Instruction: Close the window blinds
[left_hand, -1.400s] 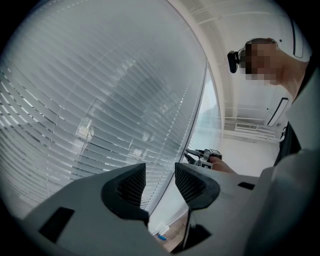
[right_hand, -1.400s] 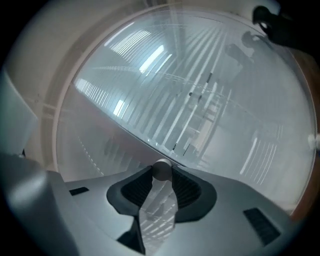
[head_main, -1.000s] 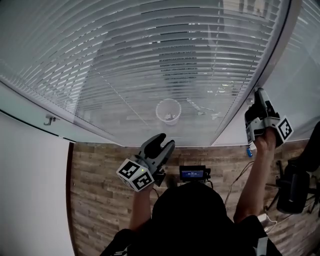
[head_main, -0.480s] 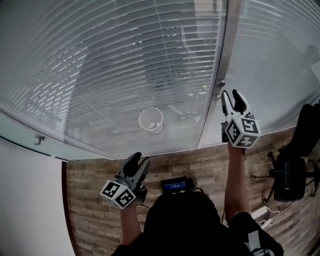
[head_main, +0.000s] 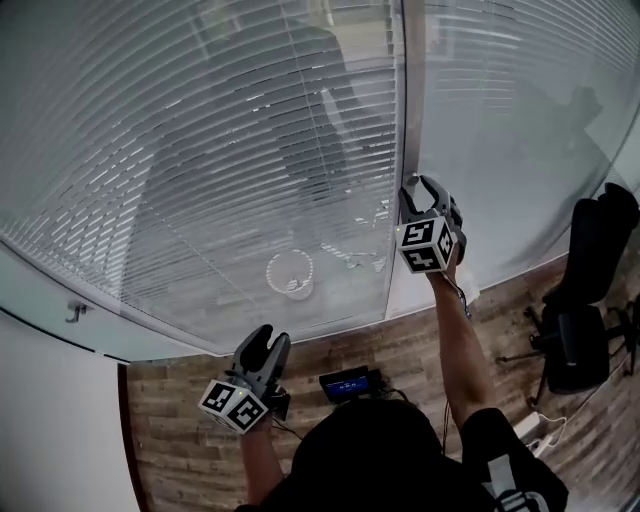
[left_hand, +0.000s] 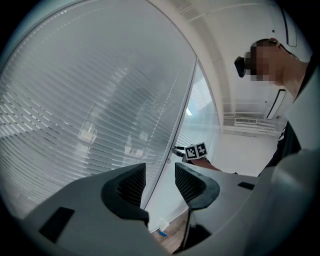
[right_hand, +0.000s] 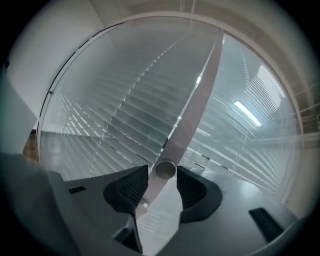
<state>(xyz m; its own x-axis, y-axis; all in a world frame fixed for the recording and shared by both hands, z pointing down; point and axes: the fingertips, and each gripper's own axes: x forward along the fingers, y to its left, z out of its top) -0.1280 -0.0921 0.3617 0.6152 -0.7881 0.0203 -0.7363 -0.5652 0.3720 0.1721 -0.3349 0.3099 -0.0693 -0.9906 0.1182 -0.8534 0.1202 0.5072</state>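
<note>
Judging by looks, the blinds (head_main: 200, 150) aren't something to grab directly. The slats are thin, light and probably bendy, and they seem to sit behind glass, filling the big pane left of the upright frame post (head_main: 403, 120).

The bit to take hold of is the little round knob (right_hand: 165, 170) sticking out of that post. It's small, hard and smooth-looking, so I'd guess it's a bit slippery. I'd say it wants a square pinch across its sides and a twist, not a yank.

The right tongs (head_main: 428, 192) are up at the post, arm stretched out nearly straight, marker cube facing the head camera. The jaws are apart with the knob sitting between them and a thin gap on each side, so it isn't clamped yet.

The left tongs (head_main: 270, 338) hang low near the body with the arm tucked in. Those jaws are apart with nothing in them, pointing at the bottom of the window.
</note>
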